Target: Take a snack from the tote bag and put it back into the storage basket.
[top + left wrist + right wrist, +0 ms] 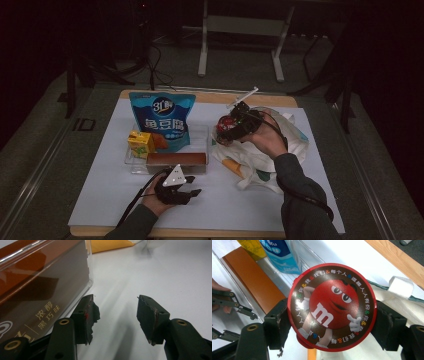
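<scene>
Right tool (329, 322) pinching round red candy tin (332, 306) by rim, above tote bag (260, 160) near bench right edge. Left tool (116, 317) spread, empty, beside brown chocolate box (37, 290) at front edge.

A round red M&M's tin (332, 306) sits clamped between the two black jaws of the right gripper (332, 322), its flat lid facing that gripper's camera. The lid is dark brown inside a red rim — a red candy character with white gloves and a white "m" fills the middle, ringed by small multicoloured Chinese characters. From the high view, the tin (226, 124) is held above the left edge of a white printed cloth bag (260, 160), just right of the clear tray (131, 161) on the table (100, 190).
</scene>
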A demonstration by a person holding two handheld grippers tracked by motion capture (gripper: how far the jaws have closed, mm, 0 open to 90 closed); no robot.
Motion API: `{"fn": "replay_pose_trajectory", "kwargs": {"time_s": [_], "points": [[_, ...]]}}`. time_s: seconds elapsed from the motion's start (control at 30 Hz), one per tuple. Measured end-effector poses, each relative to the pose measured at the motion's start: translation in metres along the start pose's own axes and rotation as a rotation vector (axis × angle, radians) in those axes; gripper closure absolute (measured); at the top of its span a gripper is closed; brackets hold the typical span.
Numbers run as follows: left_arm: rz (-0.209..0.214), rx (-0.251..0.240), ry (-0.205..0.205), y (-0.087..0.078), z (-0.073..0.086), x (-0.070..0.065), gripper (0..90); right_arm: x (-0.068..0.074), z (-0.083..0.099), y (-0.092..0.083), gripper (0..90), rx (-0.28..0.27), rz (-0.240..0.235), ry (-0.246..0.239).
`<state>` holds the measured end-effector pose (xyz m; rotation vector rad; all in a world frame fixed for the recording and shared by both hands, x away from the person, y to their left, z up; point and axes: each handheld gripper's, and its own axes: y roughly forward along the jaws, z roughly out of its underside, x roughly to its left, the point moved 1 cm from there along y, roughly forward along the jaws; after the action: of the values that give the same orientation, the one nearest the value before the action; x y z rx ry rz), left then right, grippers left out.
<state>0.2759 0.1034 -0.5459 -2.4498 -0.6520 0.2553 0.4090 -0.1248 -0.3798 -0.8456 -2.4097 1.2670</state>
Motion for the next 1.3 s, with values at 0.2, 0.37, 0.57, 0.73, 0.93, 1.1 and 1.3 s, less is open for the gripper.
{"fn": "replay_pose_trajectory", "kwargs": {"time_s": [0.2, 0.37, 0.57, 0.73, 0.93, 1.1, 1.3], "points": [[0.0, 0.0, 0.001, 0.0, 0.0, 0.0, 48.0, 0.005, -0.003, 0.002, 25.9, -0.002, -0.008, -0.012], [0.001, 0.001, 0.0, 0.0, 0.0, 0.0, 48.0, 0.008, -0.006, 0.004, 25.9, -0.002, -0.016, -0.016], [0.001, 0.0, 0.001, 0.0, 0.0, 0.0, 48.0, 0.013, -0.011, 0.007, 25.9, -0.002, -0.027, -0.021], [0.001, 0.0, 0.0, 0.0, 0.0, 0.0, 48.0, 0.017, -0.014, 0.009, 25.9, 0.001, -0.034, -0.031], [0.002, 0.0, 0.0, 0.0, 0.0, 0.0, 48.0, 0.022, -0.019, 0.012, 25.9, 0.0, -0.042, -0.043], [0.003, 0.002, 0.001, 0.0, 0.0, 0.0, 48.0, 0.025, -0.022, 0.014, 25.9, 0.001, -0.047, -0.055], [0.002, -0.001, -0.001, 0.0, 0.0, 0.0, 48.0, 0.029, -0.025, 0.016, 25.9, 0.002, -0.052, -0.061]]}}
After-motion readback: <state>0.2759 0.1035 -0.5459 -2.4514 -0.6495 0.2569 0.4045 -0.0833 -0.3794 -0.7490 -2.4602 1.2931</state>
